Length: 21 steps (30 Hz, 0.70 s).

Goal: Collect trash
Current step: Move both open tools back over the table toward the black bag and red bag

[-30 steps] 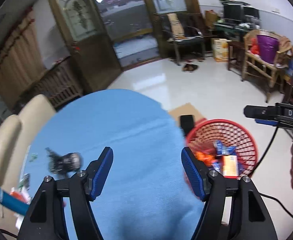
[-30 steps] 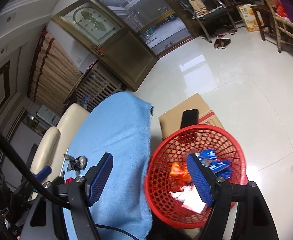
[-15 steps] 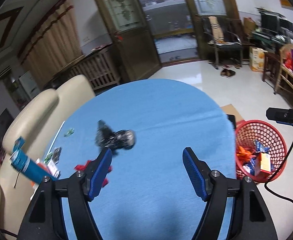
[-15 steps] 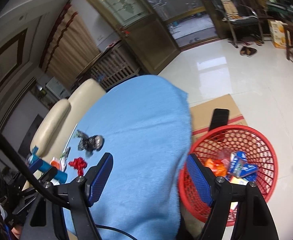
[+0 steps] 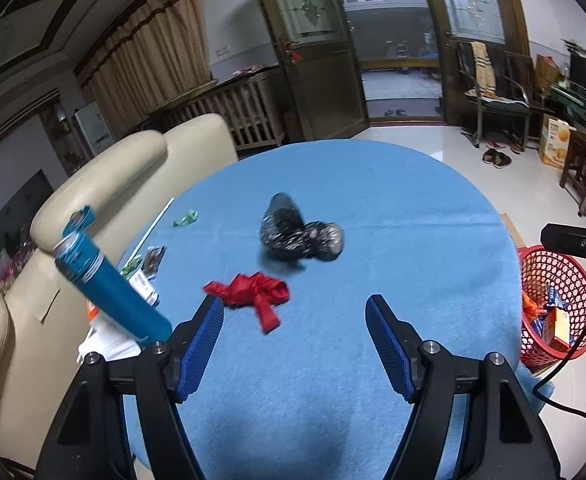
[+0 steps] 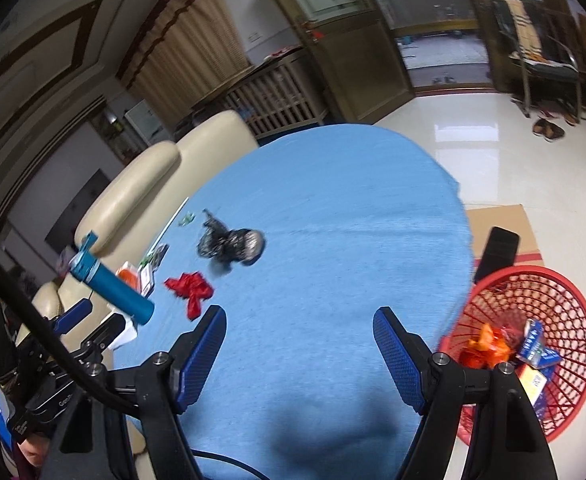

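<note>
A crumpled black bag (image 5: 299, 234) lies mid-table on the blue cloth (image 5: 393, 240); it also shows in the right wrist view (image 6: 231, 243). A red crumpled wrapper (image 5: 255, 294) lies nearer, also in the right wrist view (image 6: 189, 287). A small green scrap (image 5: 185, 219) lies far left. A red mesh basket (image 5: 557, 304) with trash stands on the floor at the right, also in the right wrist view (image 6: 533, 340). My left gripper (image 5: 295, 312) is open and empty, just short of the red wrapper. My right gripper (image 6: 299, 322) is open and empty over the cloth.
A blue bottle (image 5: 109, 280) lies at the table's left edge beside small packets (image 5: 147, 268). Cream sofa (image 5: 105, 184) stands behind the table. A cardboard box (image 6: 497, 228) with a black phone (image 6: 497, 250) sits by the basket. Chairs and doors stand beyond.
Both grippers have swung left from the basket toward the table. The black bag and red wrapper now lie ahead of them. Both stay open.
</note>
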Each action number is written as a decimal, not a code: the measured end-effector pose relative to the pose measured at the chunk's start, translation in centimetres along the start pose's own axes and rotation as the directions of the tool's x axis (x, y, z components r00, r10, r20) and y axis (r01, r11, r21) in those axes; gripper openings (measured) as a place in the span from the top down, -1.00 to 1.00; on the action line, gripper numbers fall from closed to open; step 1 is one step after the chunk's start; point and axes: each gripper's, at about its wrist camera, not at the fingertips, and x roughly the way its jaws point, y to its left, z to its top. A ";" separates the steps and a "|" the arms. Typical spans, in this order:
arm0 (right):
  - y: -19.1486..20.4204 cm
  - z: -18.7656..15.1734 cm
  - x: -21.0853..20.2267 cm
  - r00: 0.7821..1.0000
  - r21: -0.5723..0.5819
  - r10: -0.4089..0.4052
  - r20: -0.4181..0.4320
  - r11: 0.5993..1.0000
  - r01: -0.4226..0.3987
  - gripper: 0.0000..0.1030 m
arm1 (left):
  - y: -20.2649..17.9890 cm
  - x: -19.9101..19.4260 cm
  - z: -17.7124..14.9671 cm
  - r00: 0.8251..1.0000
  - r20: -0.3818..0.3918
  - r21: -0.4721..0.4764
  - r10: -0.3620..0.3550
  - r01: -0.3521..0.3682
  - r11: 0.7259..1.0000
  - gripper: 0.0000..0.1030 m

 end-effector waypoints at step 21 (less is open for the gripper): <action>6.8 0.0 4.3 0.997 -0.140 0.037 -0.072 0.989 -0.047 -0.54 | 5.0 2.0 -2.5 0.998 -0.054 -0.110 0.012 -0.017 0.994 -0.44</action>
